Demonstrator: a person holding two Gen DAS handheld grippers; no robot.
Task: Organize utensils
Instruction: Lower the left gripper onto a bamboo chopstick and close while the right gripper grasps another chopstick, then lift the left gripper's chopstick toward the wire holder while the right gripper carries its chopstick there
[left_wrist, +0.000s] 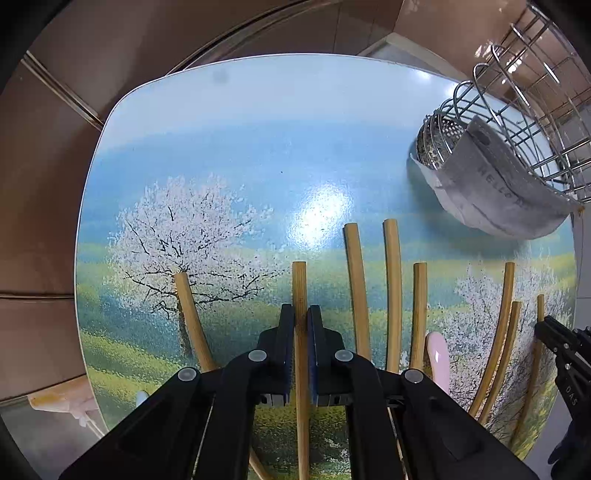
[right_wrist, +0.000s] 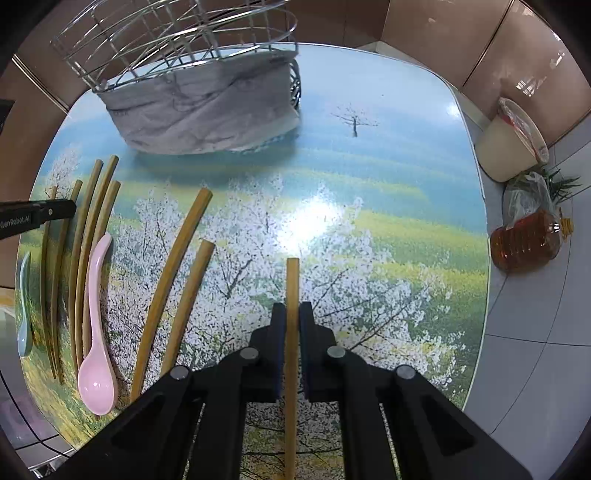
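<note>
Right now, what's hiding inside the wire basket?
The wire basket shows only a perforated metal strainer through its bars; the grey cloth draped over its front covers the rest.

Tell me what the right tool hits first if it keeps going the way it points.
Probably the printed tabletop: the right tool, shut on a bamboo chopstick, points down at it. Depth is unclear.

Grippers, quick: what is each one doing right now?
Left gripper: closed on a bamboo chopstick.
Right gripper: closed on another chopstick.
</note>
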